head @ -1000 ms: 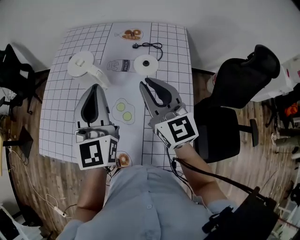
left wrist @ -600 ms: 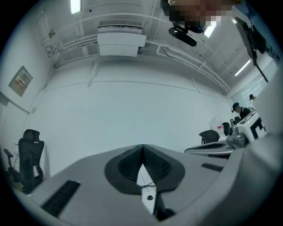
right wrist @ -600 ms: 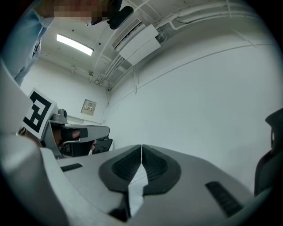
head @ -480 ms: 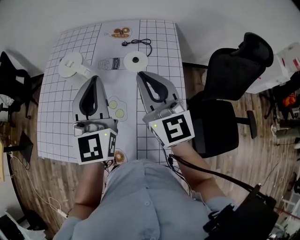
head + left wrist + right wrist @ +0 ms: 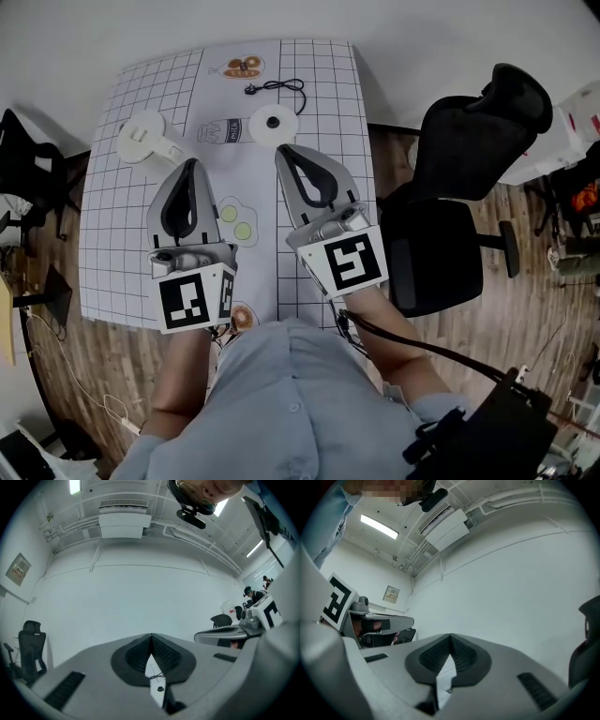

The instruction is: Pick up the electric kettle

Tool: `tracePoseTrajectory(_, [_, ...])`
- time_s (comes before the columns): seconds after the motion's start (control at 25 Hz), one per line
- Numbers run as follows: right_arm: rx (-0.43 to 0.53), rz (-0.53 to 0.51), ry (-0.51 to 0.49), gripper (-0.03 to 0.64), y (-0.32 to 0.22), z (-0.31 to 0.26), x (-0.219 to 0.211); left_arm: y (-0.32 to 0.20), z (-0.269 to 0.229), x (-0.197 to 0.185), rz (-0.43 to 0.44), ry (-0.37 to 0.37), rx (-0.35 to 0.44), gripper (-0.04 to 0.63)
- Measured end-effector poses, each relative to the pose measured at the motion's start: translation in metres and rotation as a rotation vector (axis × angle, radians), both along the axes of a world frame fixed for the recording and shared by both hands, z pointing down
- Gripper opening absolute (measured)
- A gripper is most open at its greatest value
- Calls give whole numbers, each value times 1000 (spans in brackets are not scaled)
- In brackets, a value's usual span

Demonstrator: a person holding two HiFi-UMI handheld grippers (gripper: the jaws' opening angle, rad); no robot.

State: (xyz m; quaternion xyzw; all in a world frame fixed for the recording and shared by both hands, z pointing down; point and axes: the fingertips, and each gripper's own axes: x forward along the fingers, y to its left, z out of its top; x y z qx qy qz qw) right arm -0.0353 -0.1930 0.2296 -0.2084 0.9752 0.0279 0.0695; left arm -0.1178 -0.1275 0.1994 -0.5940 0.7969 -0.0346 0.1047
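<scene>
A: Where is the electric kettle [image 5: 141, 138], and how does it lie?
B: It is on the far left part of the gridded bench [image 5: 112, 272]; upright, seen from above as a round white body; its handle [image 5: 178, 149] juts toward the near right, so the long axis runs diagonally, far-left to near-right; spout direction not made out.
A: Nearest gripper?
B: The left gripper [image 5: 190, 165]; its tip sits at the handle's end in the head view; contact cannot be told; jaws pressed together, nothing between them.
A: And the other?
B: The right gripper [image 5: 280, 151]; jaws likewise pressed together and empty; tip near the round white kettle base [image 5: 274, 123], which lies right of the kettle and apart from it; black cord [image 5: 281, 86] beyond the base; black office chair [image 5: 469, 159] off the bench's right edge.
</scene>
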Motion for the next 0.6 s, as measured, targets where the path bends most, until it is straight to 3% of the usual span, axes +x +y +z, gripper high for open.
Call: tracePoseTrajectory(0.6, [6,4,-96,2,0,-16,-4,0,2,-2,-4,-3,-6,0])
